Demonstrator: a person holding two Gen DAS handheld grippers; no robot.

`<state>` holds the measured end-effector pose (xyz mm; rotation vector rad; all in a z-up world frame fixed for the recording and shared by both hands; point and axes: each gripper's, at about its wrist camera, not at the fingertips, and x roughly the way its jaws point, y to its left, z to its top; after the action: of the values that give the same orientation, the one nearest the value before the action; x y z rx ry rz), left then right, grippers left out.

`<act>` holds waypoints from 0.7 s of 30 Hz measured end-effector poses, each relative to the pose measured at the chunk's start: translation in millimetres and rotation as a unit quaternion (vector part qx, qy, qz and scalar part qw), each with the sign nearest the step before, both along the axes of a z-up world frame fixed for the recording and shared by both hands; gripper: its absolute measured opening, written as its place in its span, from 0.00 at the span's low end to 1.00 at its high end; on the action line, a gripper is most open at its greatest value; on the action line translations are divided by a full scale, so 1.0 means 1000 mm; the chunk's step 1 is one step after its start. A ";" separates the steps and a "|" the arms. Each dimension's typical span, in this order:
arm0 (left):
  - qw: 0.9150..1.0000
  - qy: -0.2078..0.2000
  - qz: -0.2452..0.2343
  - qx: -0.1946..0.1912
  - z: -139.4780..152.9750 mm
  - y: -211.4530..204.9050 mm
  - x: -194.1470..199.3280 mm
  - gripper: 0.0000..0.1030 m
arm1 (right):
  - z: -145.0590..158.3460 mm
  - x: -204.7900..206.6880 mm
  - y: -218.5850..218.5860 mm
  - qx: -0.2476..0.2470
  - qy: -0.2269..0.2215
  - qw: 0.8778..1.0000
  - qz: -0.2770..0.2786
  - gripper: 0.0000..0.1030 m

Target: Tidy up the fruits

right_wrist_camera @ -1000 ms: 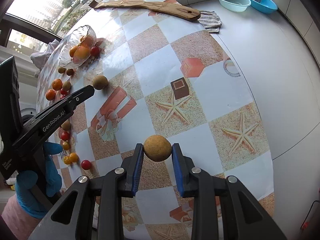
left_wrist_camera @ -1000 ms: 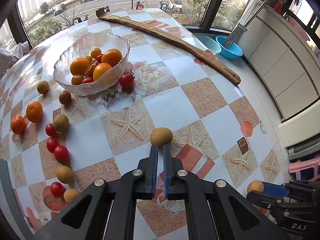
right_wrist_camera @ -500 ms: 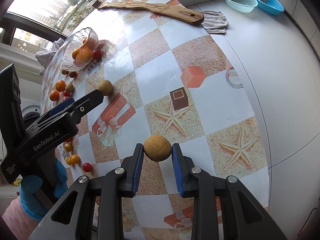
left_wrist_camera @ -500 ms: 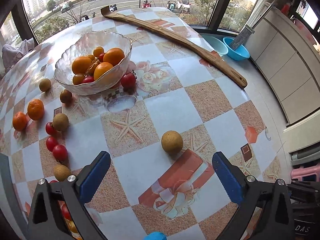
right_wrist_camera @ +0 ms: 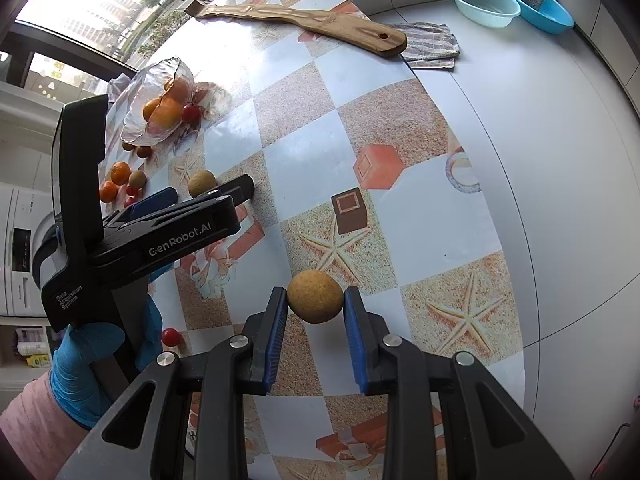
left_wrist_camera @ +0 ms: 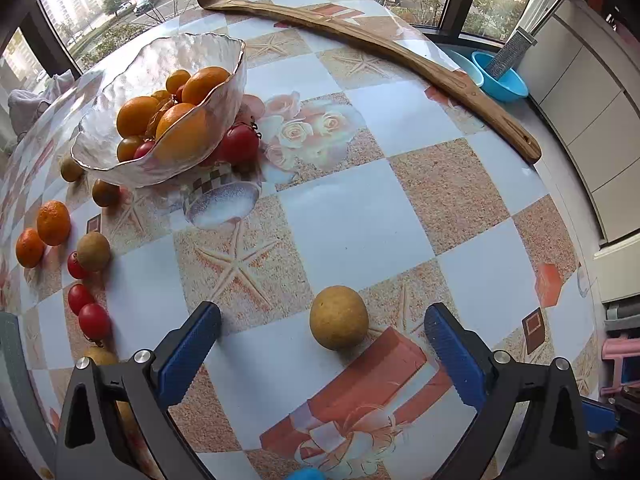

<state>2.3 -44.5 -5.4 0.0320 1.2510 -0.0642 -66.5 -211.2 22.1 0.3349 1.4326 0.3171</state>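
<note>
Seen from the left wrist: left gripper (left_wrist_camera: 322, 330) at the bottom of the frame, blue pads spread wide, nothing pinched. Round tan fruit (left_wrist_camera: 339, 317) on the checkered tablecloth (left_wrist_camera: 360, 216), lying ahead of the wide-open jaws, just beyond the pad tips and nearer the right pad, touching neither. Glass bowl (left_wrist_camera: 160, 120) at upper left, holding oranges and small tomatoes. One red tomato (left_wrist_camera: 240, 144) just beside the bowl's right wall. Loose oranges (left_wrist_camera: 53, 222), red cherry tomatoes (left_wrist_camera: 94, 321) and more tan fruits scattered down the left edge. Long wooden board (left_wrist_camera: 360, 40) curving across the top; blue basin (left_wrist_camera: 502, 80) at upper right. Seen from the right wrist: right gripper (right_wrist_camera: 316, 300) at bottom centre, jaws narrow, pads pressed on either side of a second tan fruit (right_wrist_camera: 315, 296), gripped above the tablecloth. Left gripper at centre left, gripped by a hand in a blue glove (right_wrist_camera: 86, 364) with a pink sleeve at the lower left corner. First tan fruit just past the tip of its near finger. Glass bowl at upper left, wooden board across the top, striped cloth (right_wrist_camera: 430, 46) at its right end, two basins at upper right.
</note>
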 end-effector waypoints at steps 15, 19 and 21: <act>0.999 -0.019 0.001 -0.049 0.028 0.001 -0.011 0.25 | 0.004 0.006 0.007 0.003 -0.008 1.000 0.019 0.31; 0.998 -0.034 0.013 -0.060 0.042 0.023 -0.030 0.25 | 0.009 0.007 0.021 -0.003 -0.016 0.999 0.033 0.31; 0.997 -0.042 0.021 -0.065 0.050 0.041 -0.042 0.25 | 0.012 0.007 0.035 -0.006 -0.021 0.999 0.042 0.31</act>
<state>-40.1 -3.8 44.4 -0.1037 1.1616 -0.1058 -59.9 -176.6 34.3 0.2571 1.4091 0.3818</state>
